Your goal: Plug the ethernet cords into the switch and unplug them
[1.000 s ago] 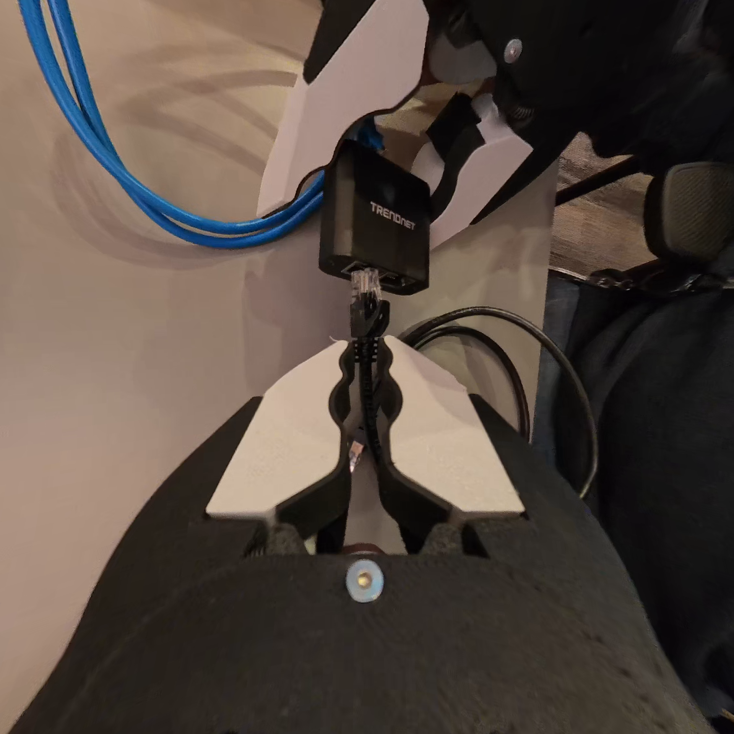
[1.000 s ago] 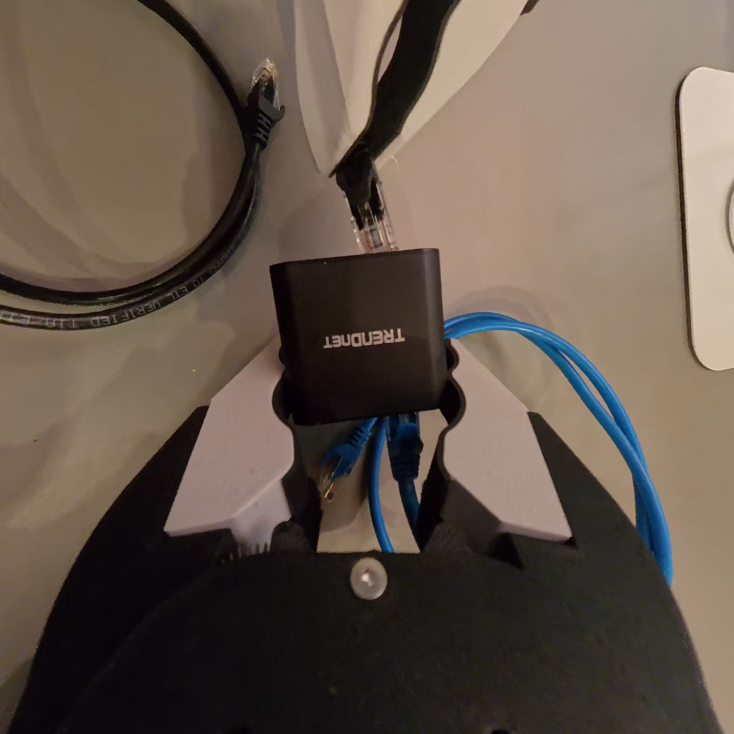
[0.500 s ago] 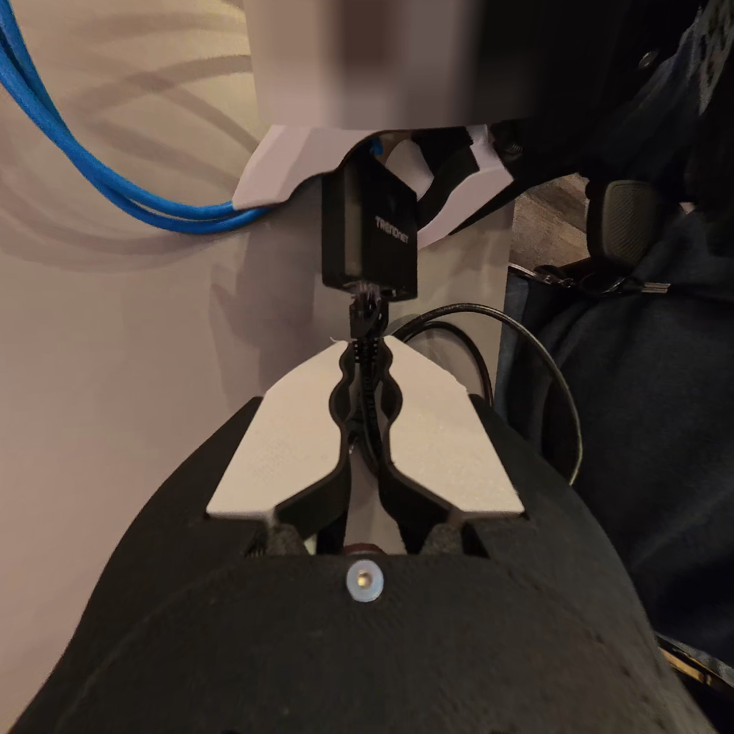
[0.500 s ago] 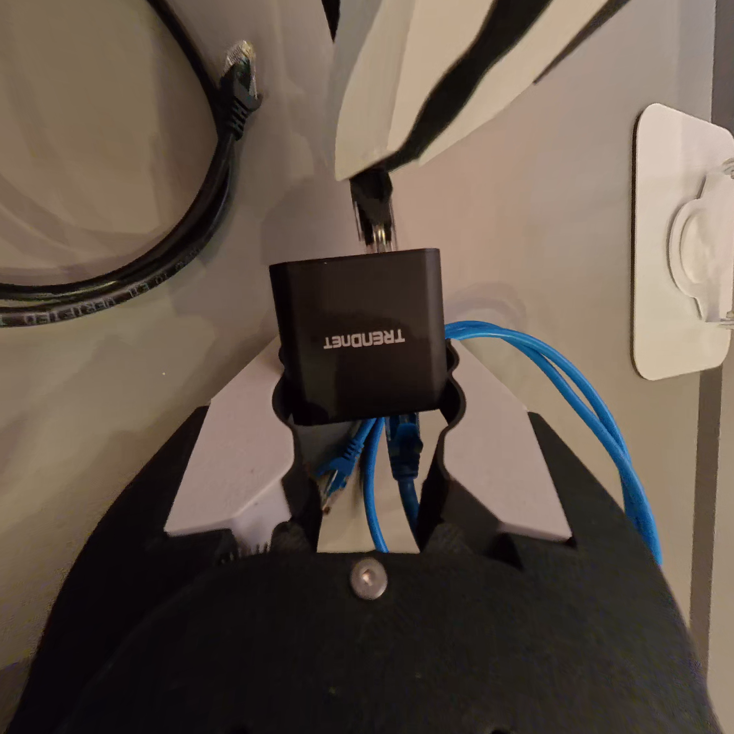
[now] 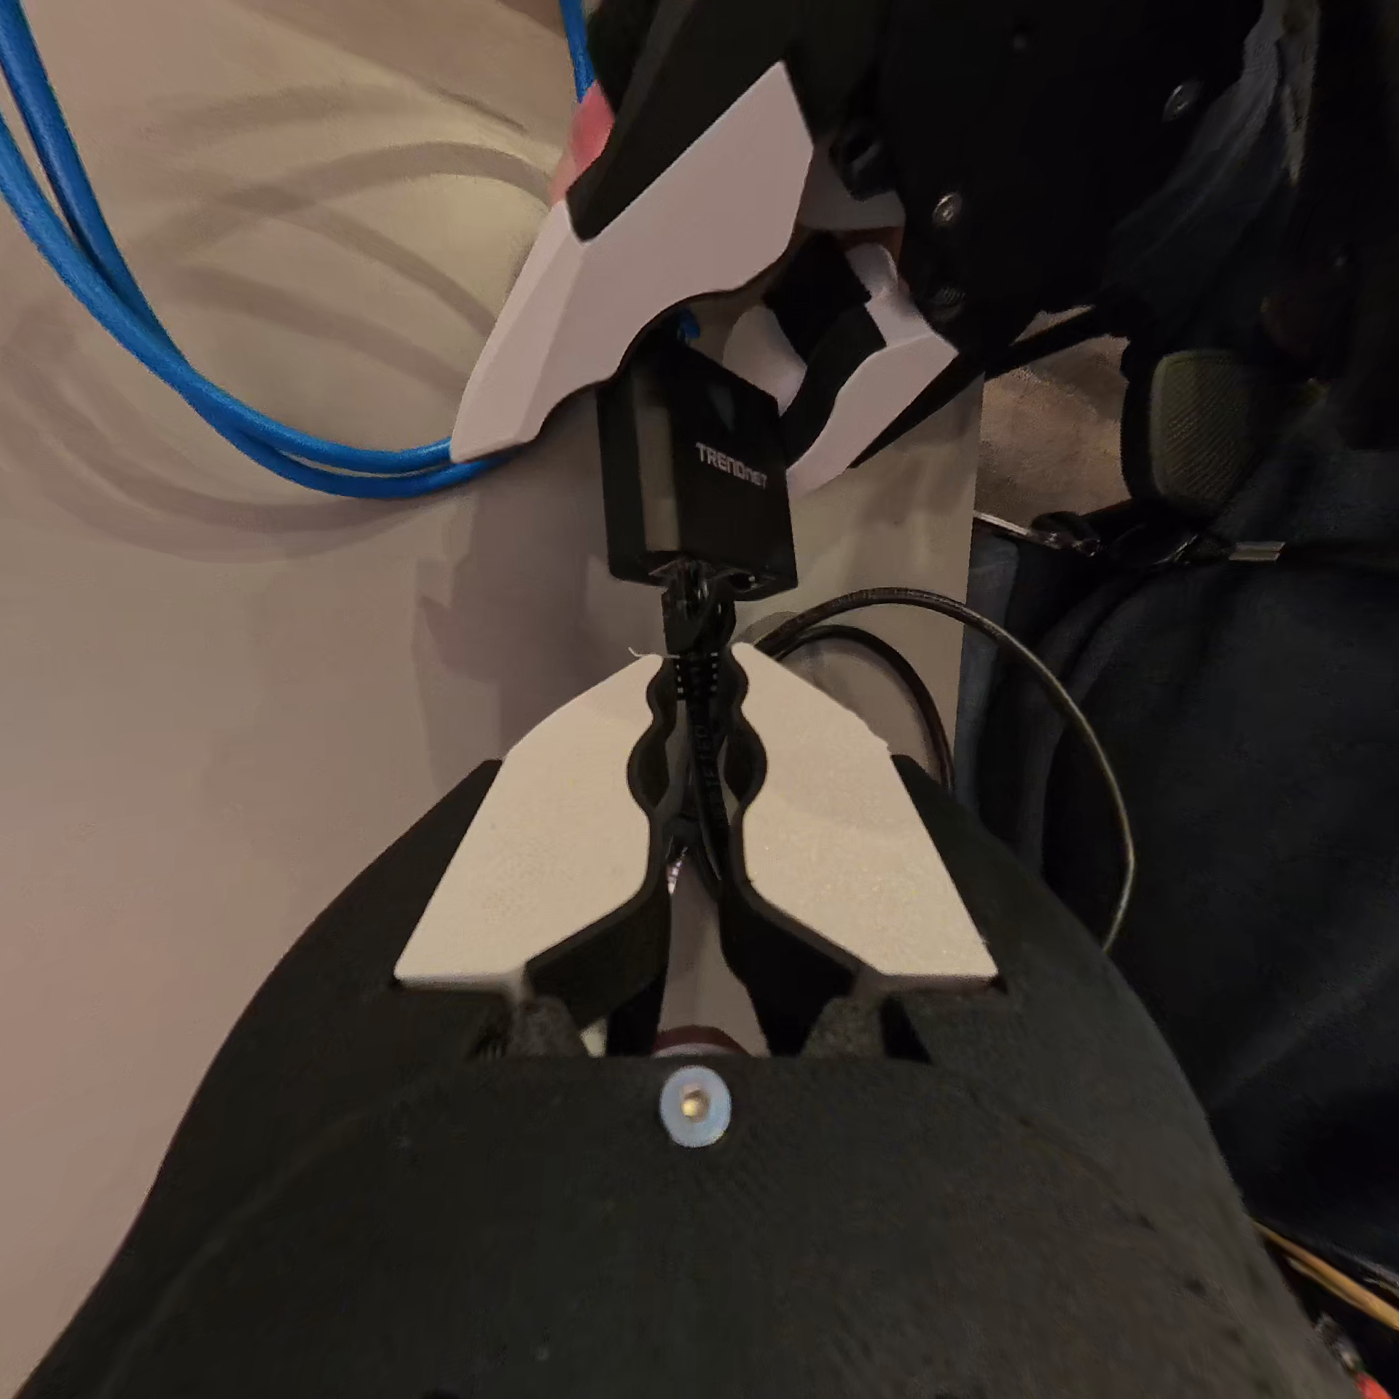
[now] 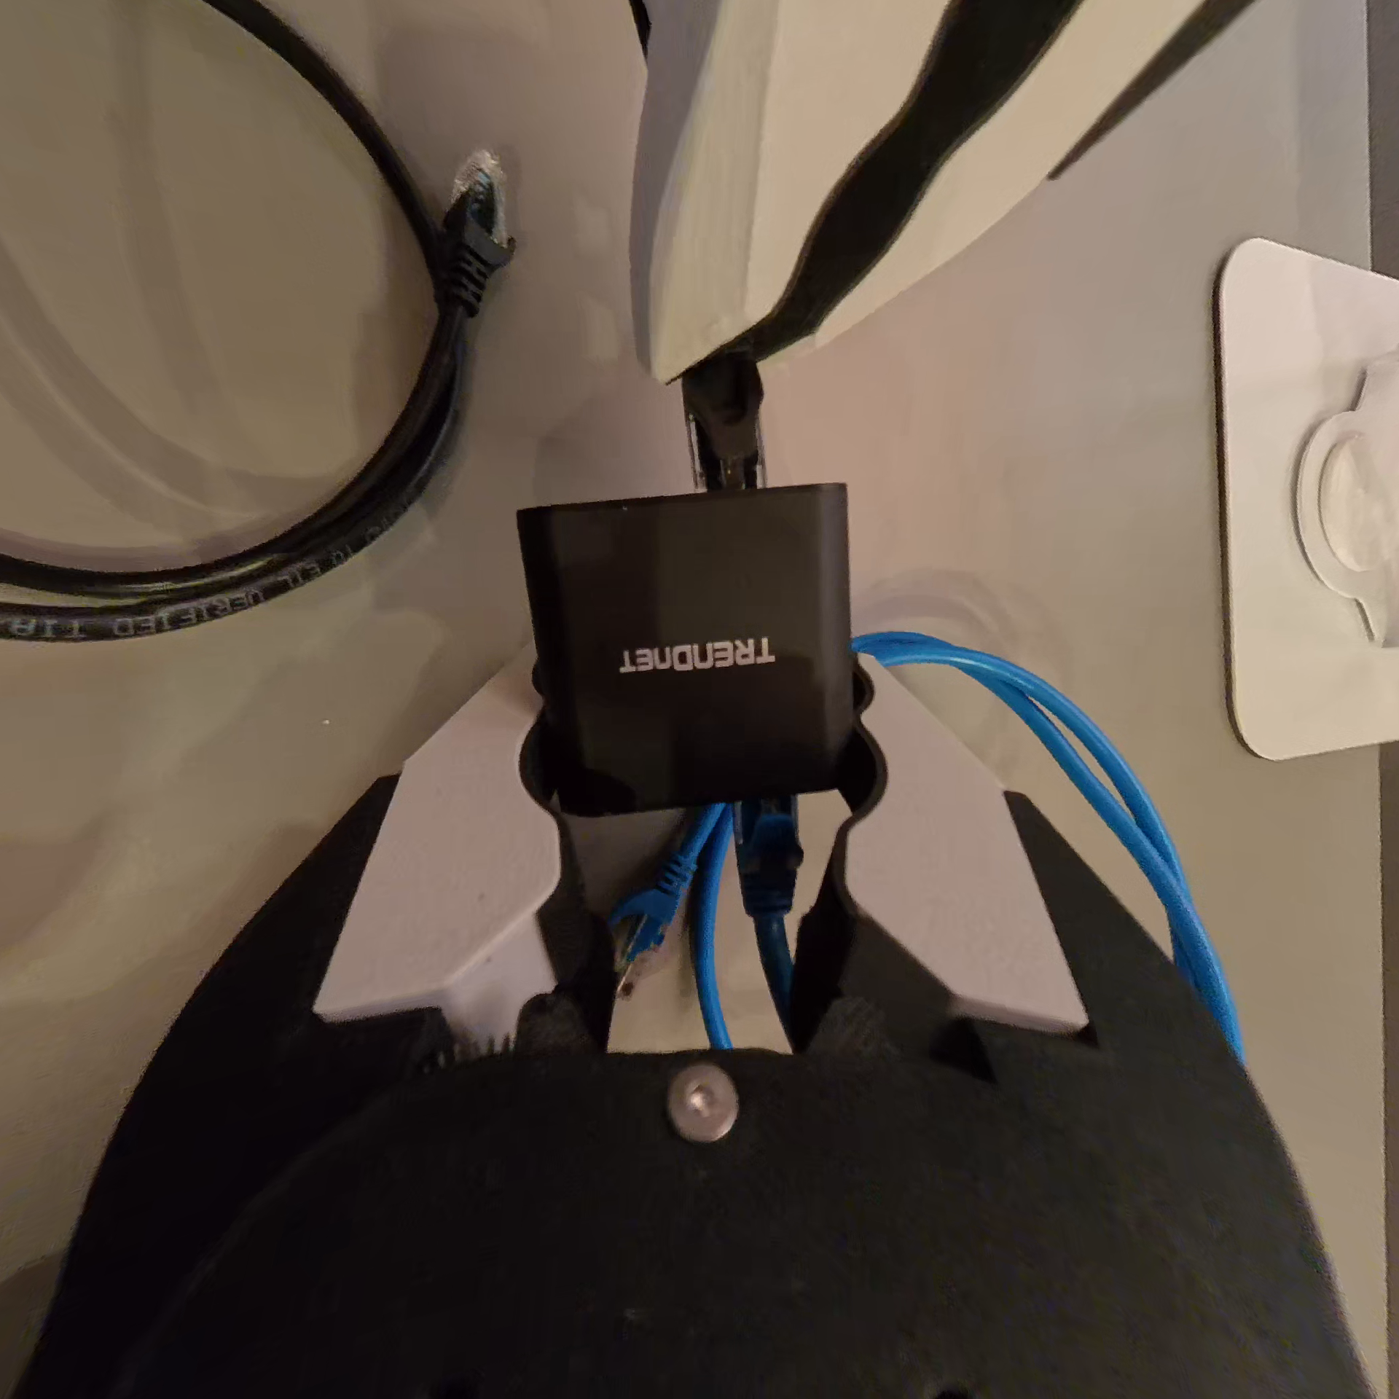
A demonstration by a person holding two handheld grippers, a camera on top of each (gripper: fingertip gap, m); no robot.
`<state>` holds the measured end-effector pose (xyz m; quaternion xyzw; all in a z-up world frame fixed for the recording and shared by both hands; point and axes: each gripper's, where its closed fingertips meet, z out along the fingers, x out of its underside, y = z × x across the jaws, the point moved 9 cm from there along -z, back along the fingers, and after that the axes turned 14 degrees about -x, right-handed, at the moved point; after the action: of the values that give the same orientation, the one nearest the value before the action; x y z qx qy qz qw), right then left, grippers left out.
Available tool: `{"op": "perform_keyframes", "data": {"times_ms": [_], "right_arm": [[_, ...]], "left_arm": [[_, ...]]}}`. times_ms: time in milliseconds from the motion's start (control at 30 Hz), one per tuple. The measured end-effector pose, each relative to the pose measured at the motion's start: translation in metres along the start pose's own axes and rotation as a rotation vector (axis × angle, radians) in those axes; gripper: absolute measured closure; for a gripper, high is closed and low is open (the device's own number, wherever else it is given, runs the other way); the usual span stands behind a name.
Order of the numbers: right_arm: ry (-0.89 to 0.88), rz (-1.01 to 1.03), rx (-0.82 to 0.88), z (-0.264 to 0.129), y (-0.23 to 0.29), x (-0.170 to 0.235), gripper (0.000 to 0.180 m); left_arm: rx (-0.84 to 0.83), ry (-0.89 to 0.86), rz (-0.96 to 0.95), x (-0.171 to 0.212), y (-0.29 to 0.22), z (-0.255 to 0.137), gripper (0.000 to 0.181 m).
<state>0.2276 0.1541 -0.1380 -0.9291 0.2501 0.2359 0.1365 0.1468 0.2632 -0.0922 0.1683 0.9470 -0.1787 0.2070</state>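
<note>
Left hand-held gripper [image 5: 698, 666] has seated black plug [image 5: 693, 598] into switch [image 5: 700, 484].

White lettering on black switch [image 6: 693, 643]

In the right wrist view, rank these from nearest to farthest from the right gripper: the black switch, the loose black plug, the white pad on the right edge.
1. The black switch: clamped in the right gripper, dead centre.
2. The white pad: off to the right, on the table edge.
3. The loose black plug: upper left, lying free on the table.

The last two are close; the ranking is tentative.
</note>
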Motion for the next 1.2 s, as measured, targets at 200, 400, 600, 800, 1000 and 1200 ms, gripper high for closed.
{"op": "perform_keyframes", "data": {"times_ms": [200, 400, 600, 800, 1000, 1200], "right_arm": [[-0.006, 0.015, 0.010, 0.002, -0.003, 0.000, 0.108], [-0.095, 0.057, 0.039, -0.005, -0.008, -0.003, 0.102], [-0.107, 0.084, 0.034, 0.001, -0.009, 0.004, 0.106], [-0.131, 0.101, 0.048, 0.003, -0.012, 0.007, 0.106], [-0.144, 0.105, 0.051, 0.005, -0.013, 0.008, 0.106], [-0.155, 0.108, 0.051, 0.006, -0.013, 0.009, 0.106]], "left_arm": [[-0.046, -0.022, 0.005, 0.000, 0.001, -0.002, 0.171], [-0.180, -0.170, -0.009, 0.003, 0.002, -0.041, 0.162], [-0.616, -0.283, 0.041, 0.052, -0.027, -0.165, 0.156], [-0.955, -0.130, -0.100, 0.149, -0.038, -0.220, 0.155], [-1.029, 0.055, -0.295, 0.244, -0.014, -0.186, 0.154], [-0.862, -0.203, -0.779, 0.285, 0.020, -0.151, 0.149]]}}
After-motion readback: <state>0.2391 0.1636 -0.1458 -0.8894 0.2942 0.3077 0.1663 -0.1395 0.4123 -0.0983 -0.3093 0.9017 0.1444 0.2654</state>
